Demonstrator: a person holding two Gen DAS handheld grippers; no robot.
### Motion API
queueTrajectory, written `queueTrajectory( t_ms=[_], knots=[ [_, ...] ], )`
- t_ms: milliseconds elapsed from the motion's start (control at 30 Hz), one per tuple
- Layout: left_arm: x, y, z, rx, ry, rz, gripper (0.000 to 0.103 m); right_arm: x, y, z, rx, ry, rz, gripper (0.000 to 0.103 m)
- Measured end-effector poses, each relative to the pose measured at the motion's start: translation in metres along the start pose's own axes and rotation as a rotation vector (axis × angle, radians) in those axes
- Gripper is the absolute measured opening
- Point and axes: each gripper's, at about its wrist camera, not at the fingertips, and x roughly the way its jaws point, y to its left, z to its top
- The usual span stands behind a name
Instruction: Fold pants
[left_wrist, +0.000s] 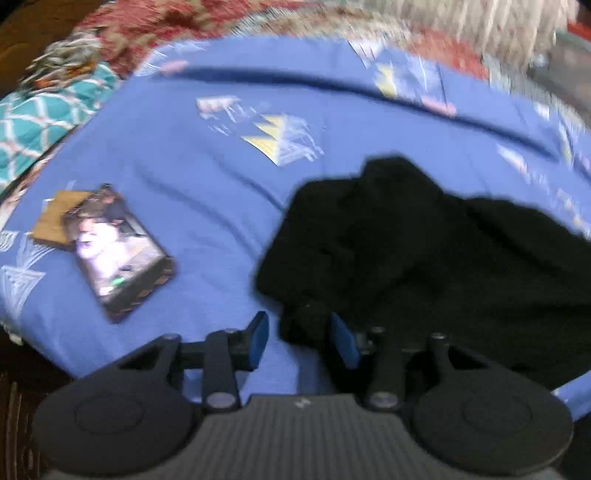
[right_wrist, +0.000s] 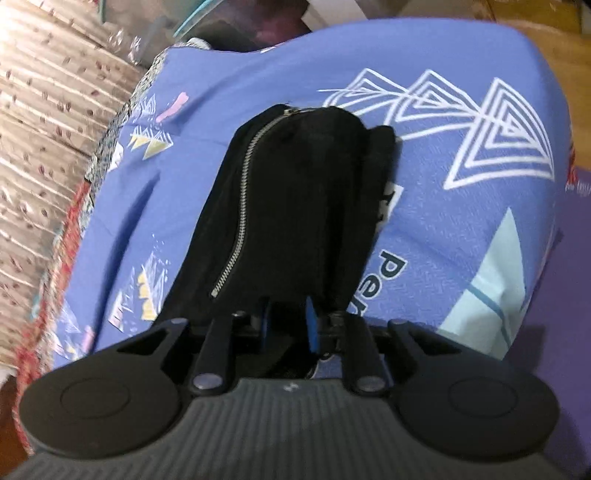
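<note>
Black pants (left_wrist: 406, 240) lie bunched on a blue patterned bedsheet (left_wrist: 192, 177). My left gripper (left_wrist: 300, 338) is open at the pants' near left corner, with a fold of black cloth between its blue pads (left_wrist: 260, 332). In the right wrist view the pants (right_wrist: 295, 199) rise in front of the camera, a silver zipper (right_wrist: 243, 199) running down them. My right gripper (right_wrist: 286, 321) is shut on the pants' near edge and holds them up off the sheet (right_wrist: 461, 206).
A phone (left_wrist: 118, 251) with a lit screen lies on the sheet to the left, on a brown card (left_wrist: 55, 218). A teal patterned cloth (left_wrist: 44, 125) and a red floral blanket (left_wrist: 177, 22) lie beyond. A beige patterned cover (right_wrist: 44, 140) sits left of the bed.
</note>
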Motion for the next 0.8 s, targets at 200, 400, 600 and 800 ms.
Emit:
queueTrajectory(
  t_ms=[200,400,600,800],
  knots=[
    [0.006,0.042,0.005,-0.299,0.050,-0.252,0.101,-0.004,-0.003,-0.004,-0.028,-0.027,0.000,0.022],
    [0.075,0.032,0.016,-0.441,0.179,-0.383,0.058,-0.009,-0.014,0.001,0.003,-0.026,0.011,0.023],
    [0.002,-0.009,0.058,-0.189,-0.152,-0.337,0.027,-0.013,-0.025,0.001,0.043,-0.037,0.021,0.023],
    [-0.037,0.006,0.010,-0.081,-0.309,-0.239,0.031,-0.018,-0.017,-0.016,0.020,-0.067,0.001,0.023]
  ],
)
